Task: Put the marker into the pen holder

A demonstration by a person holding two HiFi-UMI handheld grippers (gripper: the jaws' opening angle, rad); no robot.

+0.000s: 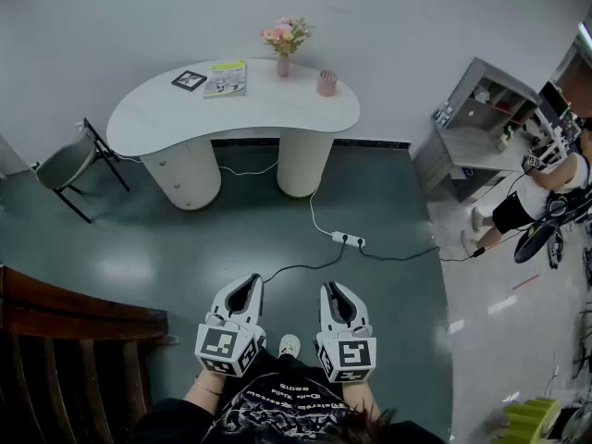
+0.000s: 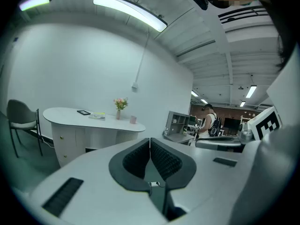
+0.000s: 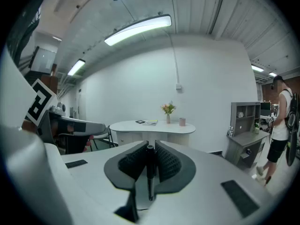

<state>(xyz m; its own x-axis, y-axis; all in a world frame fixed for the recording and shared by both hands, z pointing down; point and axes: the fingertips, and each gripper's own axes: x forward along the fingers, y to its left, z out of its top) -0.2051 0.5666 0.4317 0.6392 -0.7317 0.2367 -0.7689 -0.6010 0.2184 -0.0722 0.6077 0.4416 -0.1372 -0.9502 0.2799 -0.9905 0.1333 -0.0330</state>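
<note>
A pink cup-shaped pen holder (image 1: 326, 83) stands on the far white curved table (image 1: 157, 118), to the right of a flower vase (image 1: 283, 49). Both grippers hang over the floor, well short of the table. My right gripper (image 1: 335, 289) is shut on a black marker (image 3: 150, 172), which lies lengthwise between its pads and points ahead. My left gripper (image 1: 245, 283) is shut with nothing between its pads (image 2: 161, 158). The pen holder (image 3: 182, 122) also shows in the right gripper view, small and far ahead, and in the left gripper view as the pen holder (image 2: 133, 120).
A booklet (image 1: 226, 78) and a black frame (image 1: 189, 80) lie on the table. A chair (image 1: 69, 160) stands to its left. A power strip (image 1: 348, 240) with cables lies on the floor. Wooden furniture (image 1: 65, 340) is near left; a grey shelf desk (image 1: 481, 118) and a person (image 1: 546, 192) are right.
</note>
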